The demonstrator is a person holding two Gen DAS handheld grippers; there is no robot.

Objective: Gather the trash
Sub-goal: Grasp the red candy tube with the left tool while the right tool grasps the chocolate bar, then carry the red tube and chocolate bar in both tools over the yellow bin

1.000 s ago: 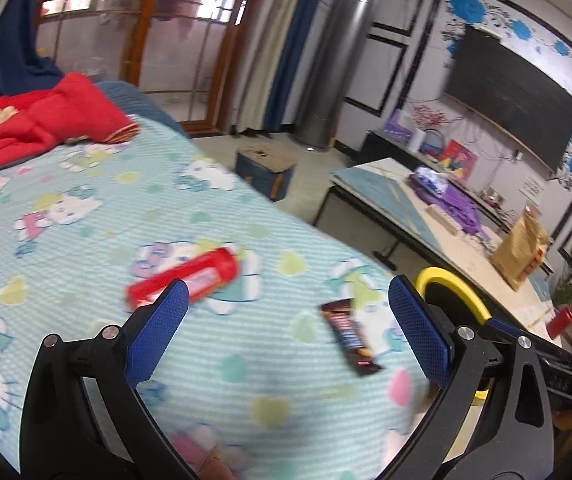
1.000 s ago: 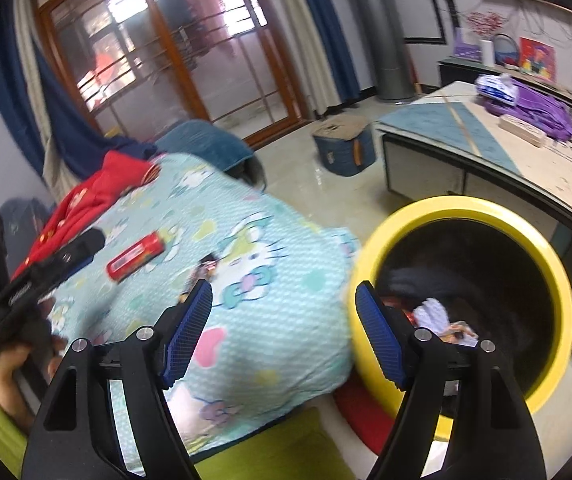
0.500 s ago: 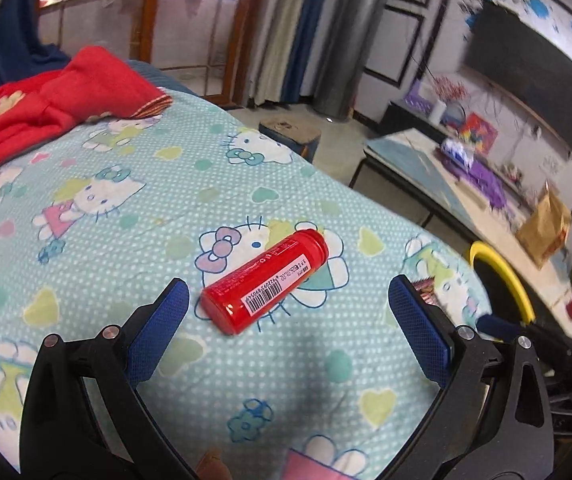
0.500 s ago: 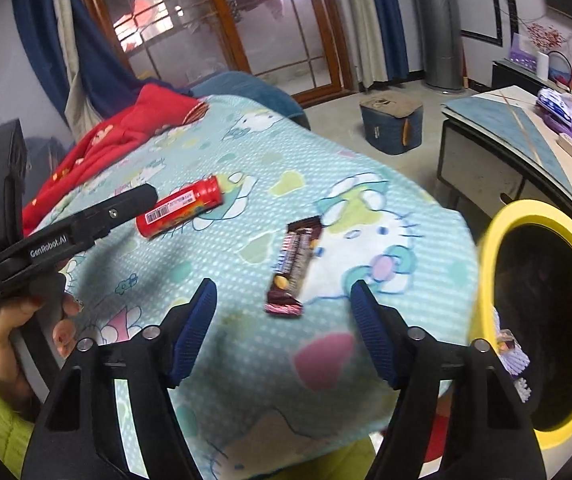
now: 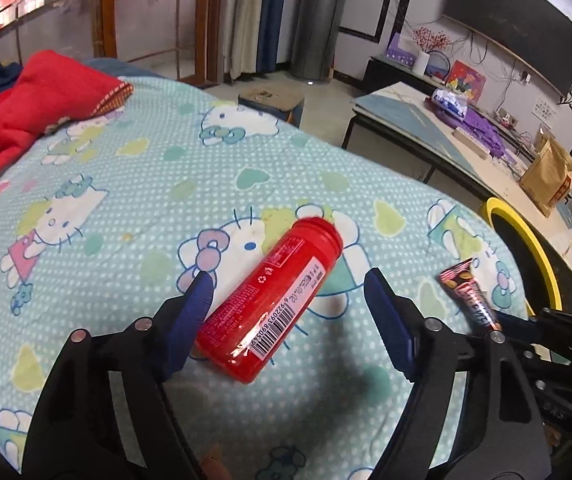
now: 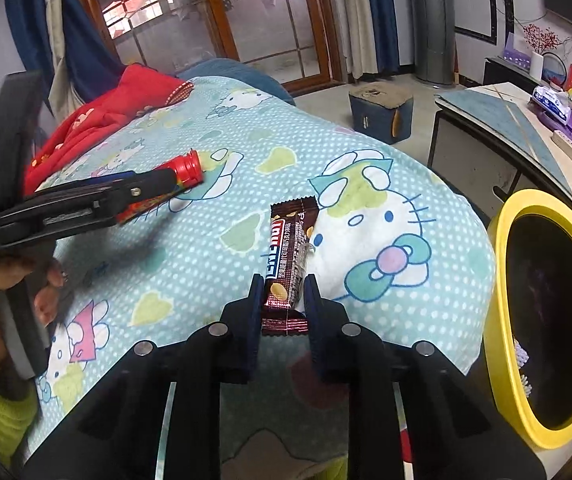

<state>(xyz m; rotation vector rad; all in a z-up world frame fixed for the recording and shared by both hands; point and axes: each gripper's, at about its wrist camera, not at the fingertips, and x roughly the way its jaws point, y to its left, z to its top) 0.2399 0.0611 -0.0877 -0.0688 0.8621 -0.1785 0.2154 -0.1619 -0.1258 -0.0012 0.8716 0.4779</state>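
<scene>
My left gripper has its fingers spread wide around the red bottle, which lies on the cartoon-print blanket; the left pad looks to be touching it, though I cannot be sure. My right gripper is closed on the near end of the chocolate bar wrapper. The yellow bin stands just beside the bed.
</scene>
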